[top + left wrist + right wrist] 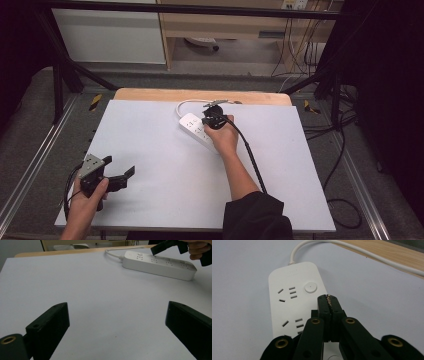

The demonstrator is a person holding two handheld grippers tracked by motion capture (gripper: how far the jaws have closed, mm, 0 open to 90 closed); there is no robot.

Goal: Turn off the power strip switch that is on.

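Honestly, the power strip (294,297) looks like an easy customer: rigid white plastic, light enough to skid if you shove it sideways, and smooth on top, so a pinch from above would probably slip. It lies flat on the white table sheet (165,200), toward the far middle, with its cord (372,255) curling off the far end onto the wooden edge (150,94).

The right gripper (329,298) has its jaws pressed together with nothing between them, tips hovering just above the strip right next to the round button (310,287). My guess is the closed tips are meant to poke that switch, which only needs a straight downward push. If you wanted to actually lift the strip, grabbing across the long sides makes more sense than the slick top.

The left gripper (117,322) is well apart, near the front left corner of the sheet, jaws spread wide and empty.

Hard to tell: whether the right tips already touch the plastic or just float over it. The near end of the strip is hidden behind the jaws in the right gripper view, and the hand (225,137) covers that end in the high view.
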